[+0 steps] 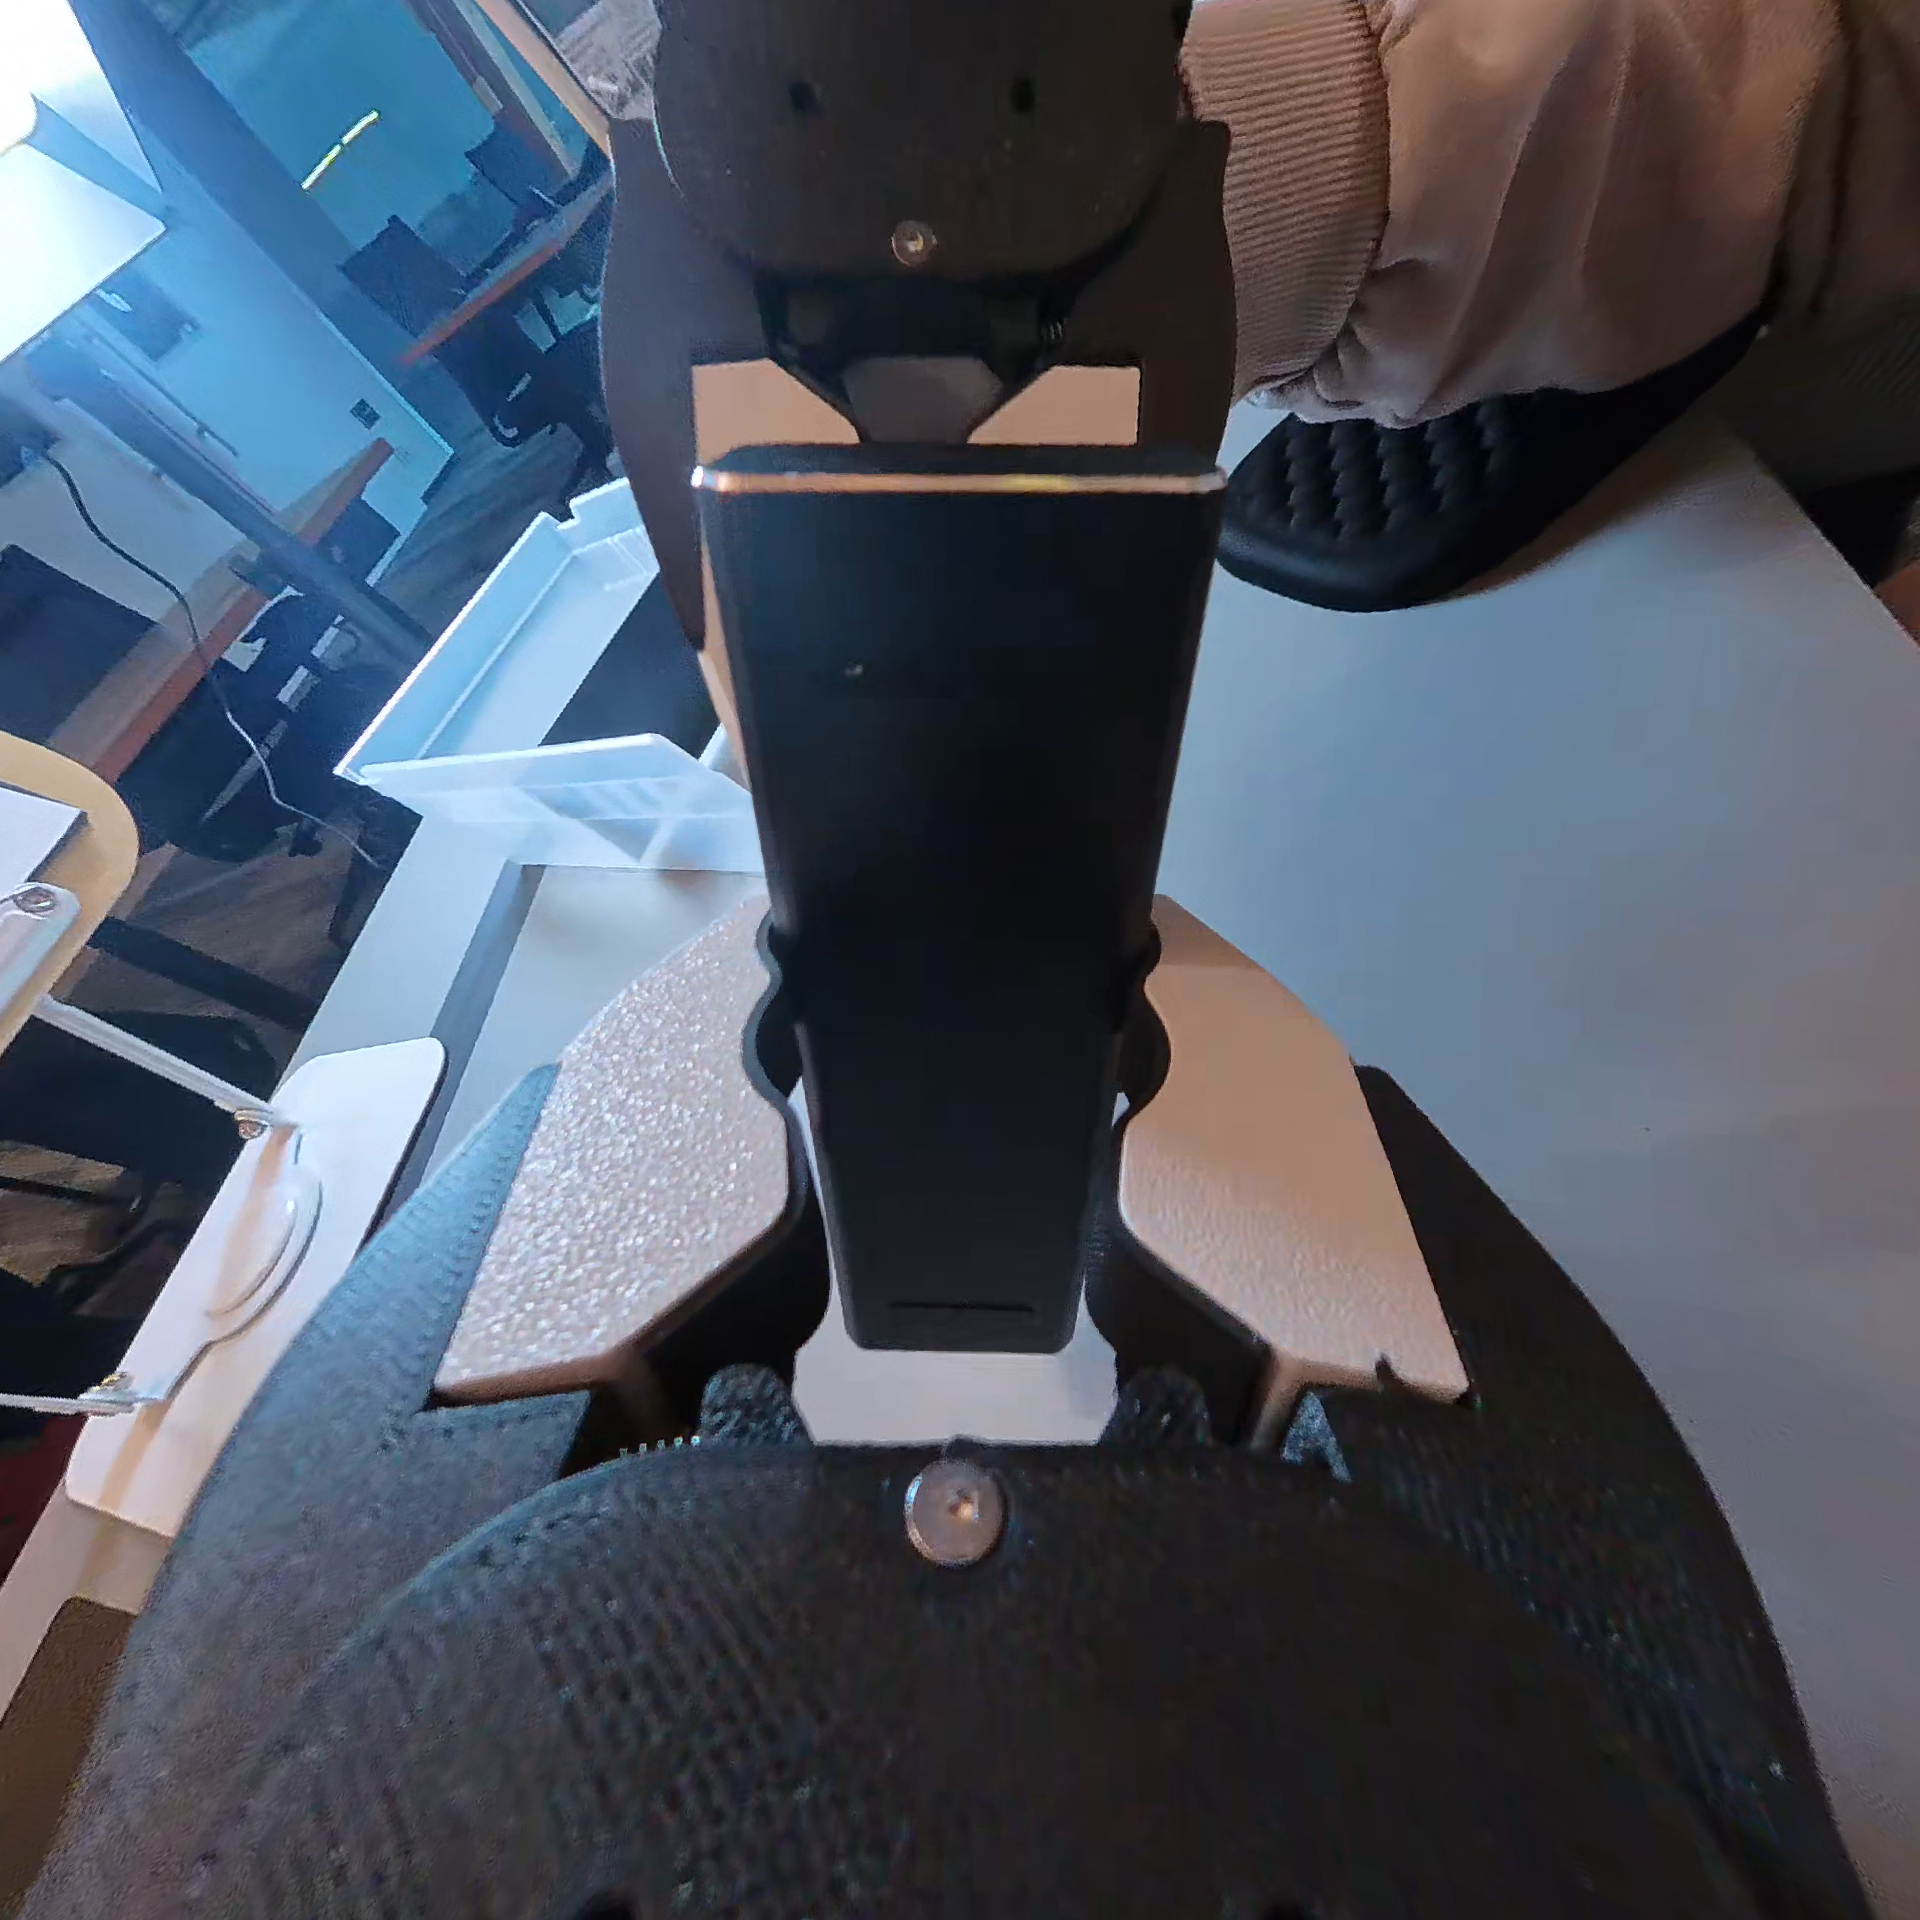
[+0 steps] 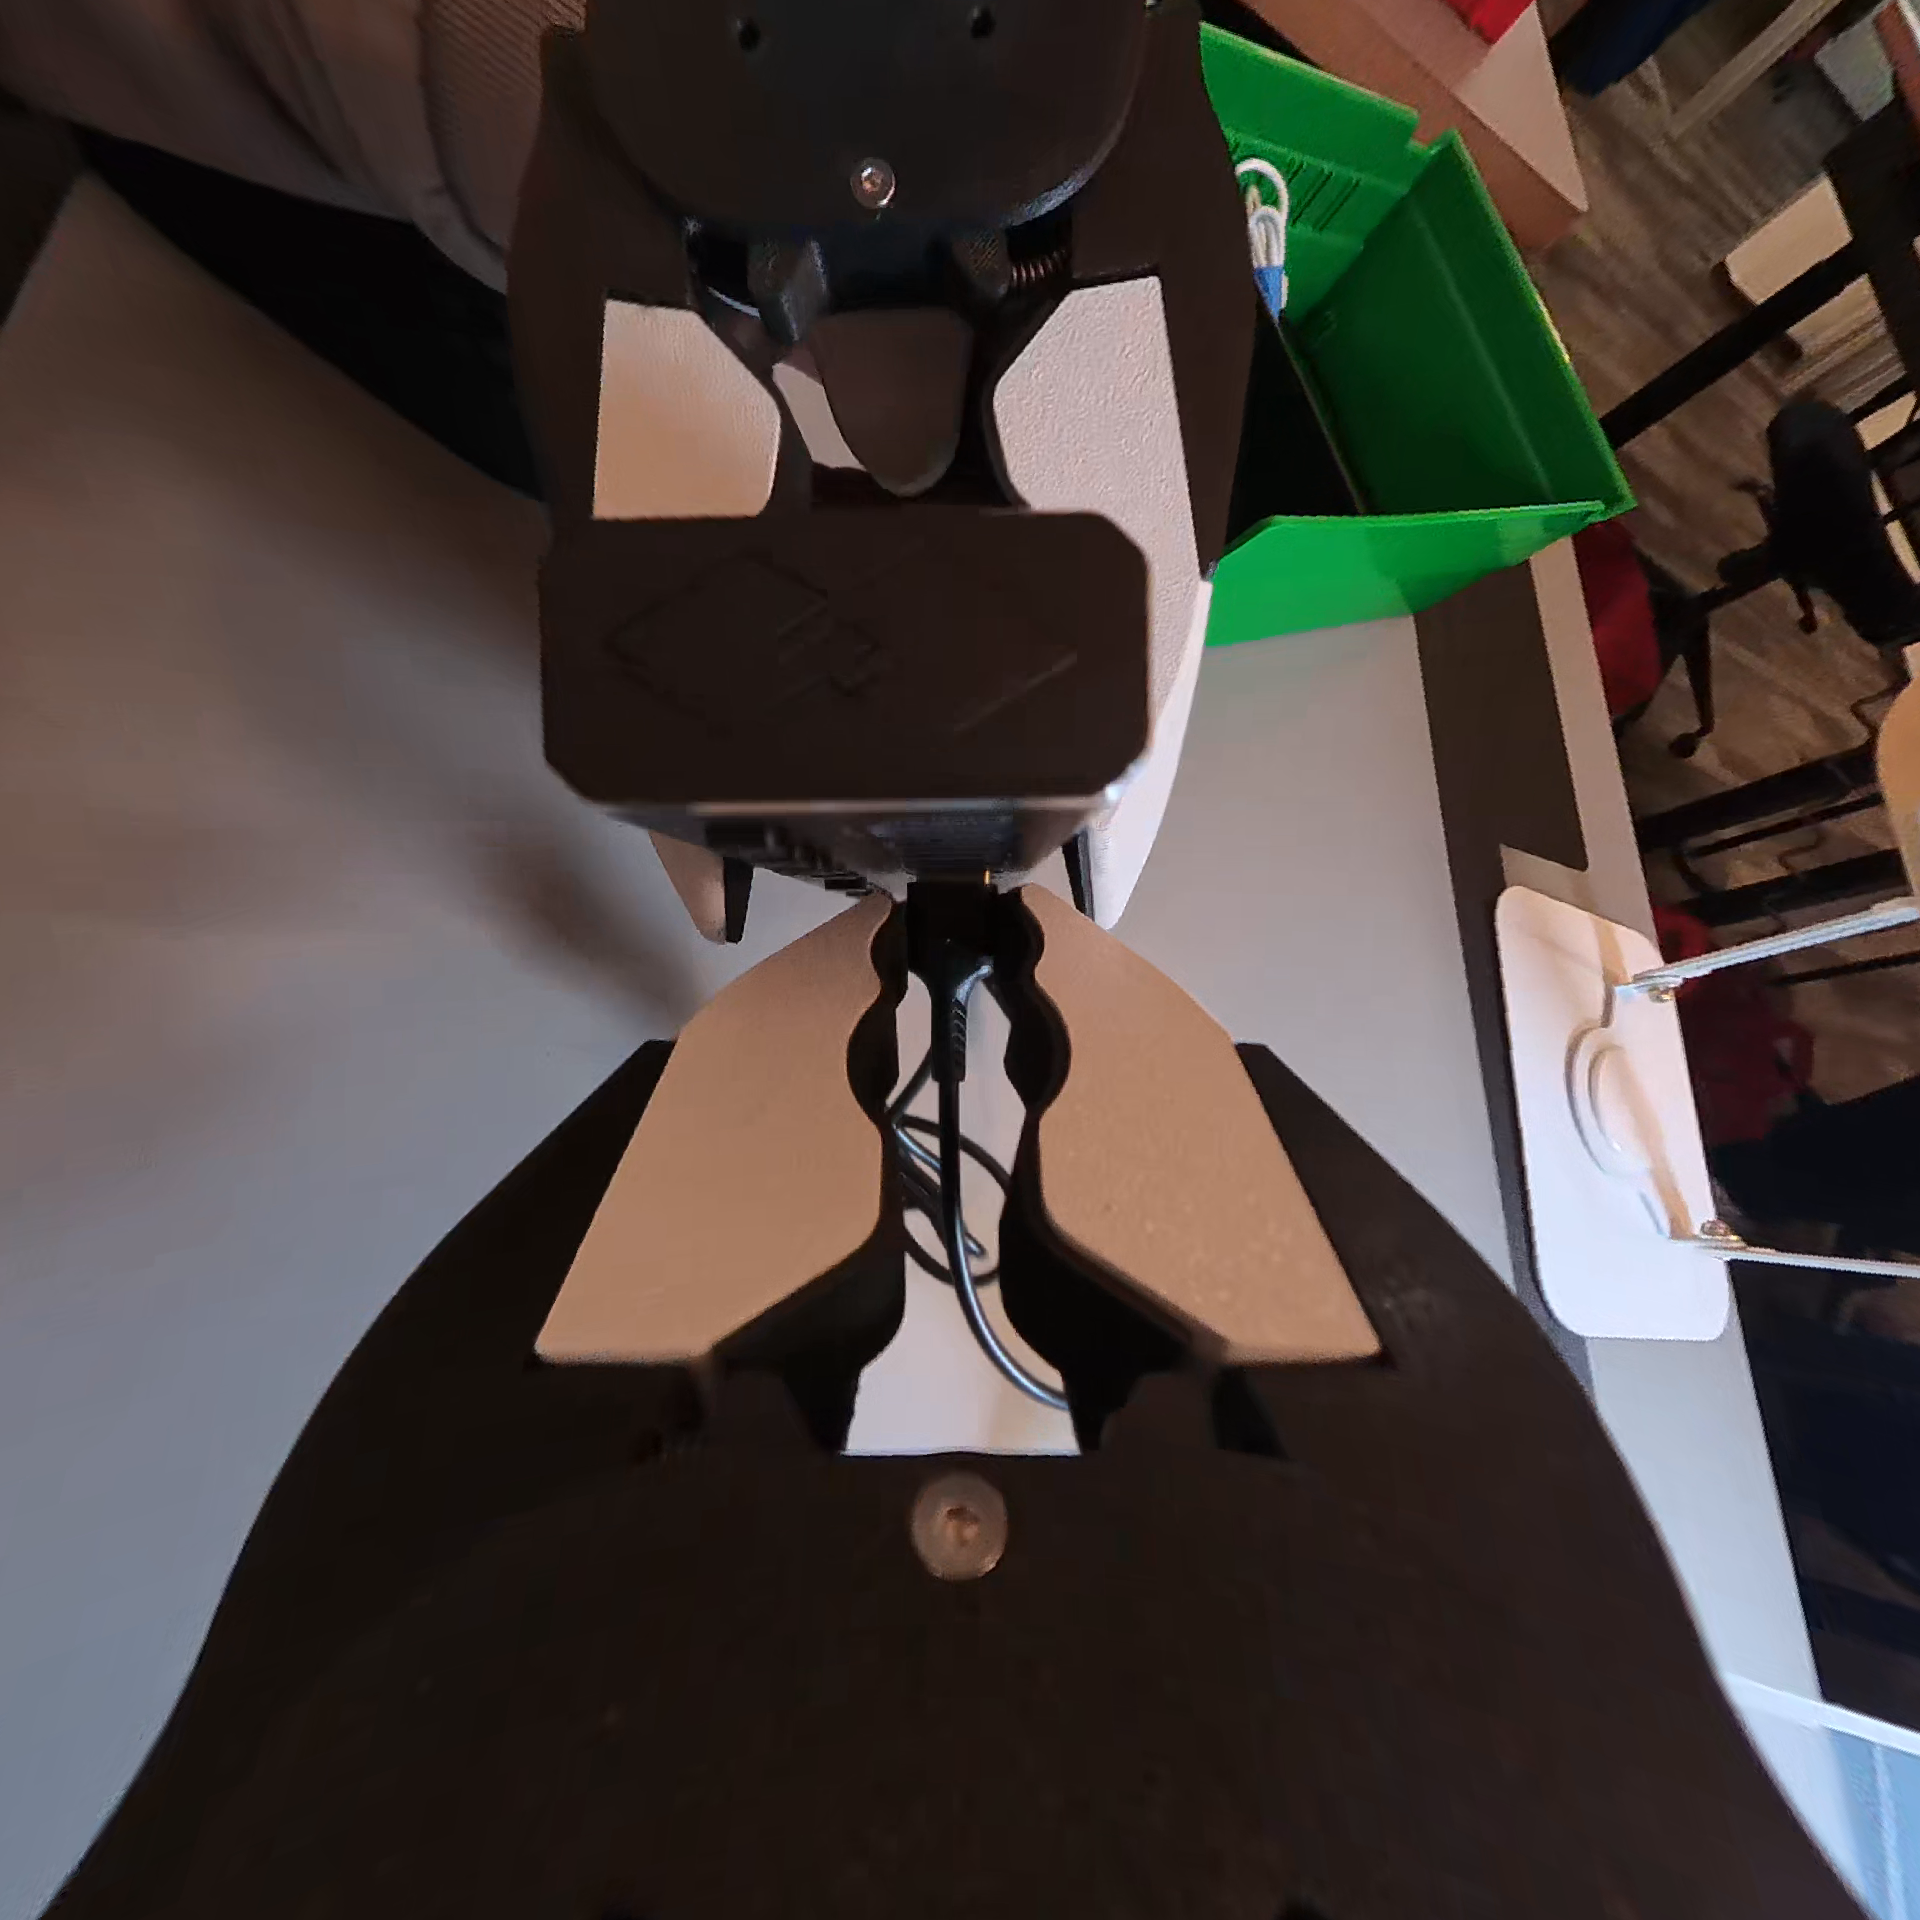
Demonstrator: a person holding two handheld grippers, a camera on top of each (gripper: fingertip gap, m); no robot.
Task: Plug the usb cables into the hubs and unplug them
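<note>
My left gripper [image 1: 961,966] is shut on a long black USB hub [image 1: 956,831], held above the white table [image 1: 1558,935] with its far end pointing at the other gripper. In the right wrist view the hub [image 2: 842,644] fills the middle, its port side facing me. My right gripper [image 2: 956,945] is shut on a black USB plug [image 2: 951,935] that sits against a port on the hub. Its black cable [image 2: 940,1153] hangs in loops between my fingers. The two grippers face each other, the right one [image 1: 904,156] beyond the hub, the left one [image 2: 862,156] behind it.
A green bin [image 2: 1403,436] holding white and blue cables stands at the table's far right. A clear plastic tray [image 1: 540,727] lies at the left. A white mounting plate [image 2: 1600,1122] is clamped at the table edge. A person's beige sleeve [image 1: 1558,208] and a black mesh pad [image 1: 1403,509] are beyond the hub. Only a small space, under 4 cm, lies between the two pairs of fingers.
</note>
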